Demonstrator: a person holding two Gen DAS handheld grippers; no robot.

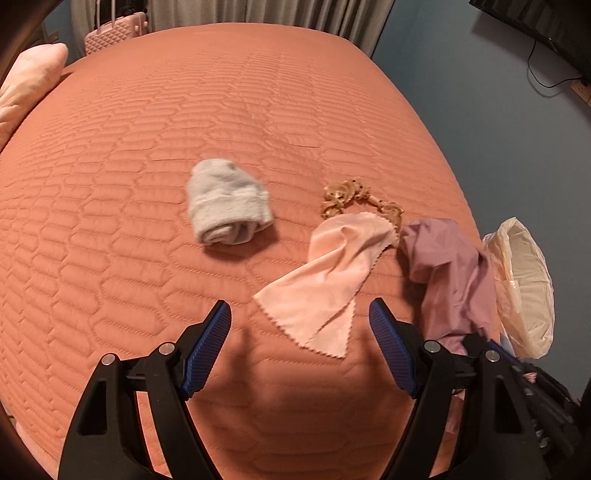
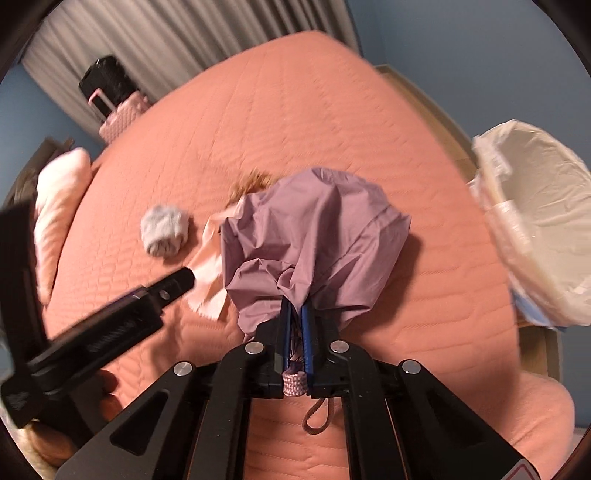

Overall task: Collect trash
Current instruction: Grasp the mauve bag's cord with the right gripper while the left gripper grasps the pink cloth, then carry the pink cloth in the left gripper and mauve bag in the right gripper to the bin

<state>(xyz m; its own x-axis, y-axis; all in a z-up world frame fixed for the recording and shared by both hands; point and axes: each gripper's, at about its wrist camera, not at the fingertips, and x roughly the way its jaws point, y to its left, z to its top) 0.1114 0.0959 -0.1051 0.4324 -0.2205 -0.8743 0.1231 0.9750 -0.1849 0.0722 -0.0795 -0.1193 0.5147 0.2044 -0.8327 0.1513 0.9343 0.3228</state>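
Observation:
My right gripper is shut on a mauve fabric pouch and holds it above the bed; the pouch also shows in the left wrist view. My left gripper is open and empty, just in front of a pink cloth with zigzag edges. A rolled grey sock lies further in. A golden hair claw lies behind the pink cloth. A bin with a white liner stands off the bed's right edge, to the right of the pouch.
The orange quilted bedspread covers the bed. A pink pillow lies at the left. A pink suitcase and grey curtains stand beyond the bed. Blue floor lies to the right.

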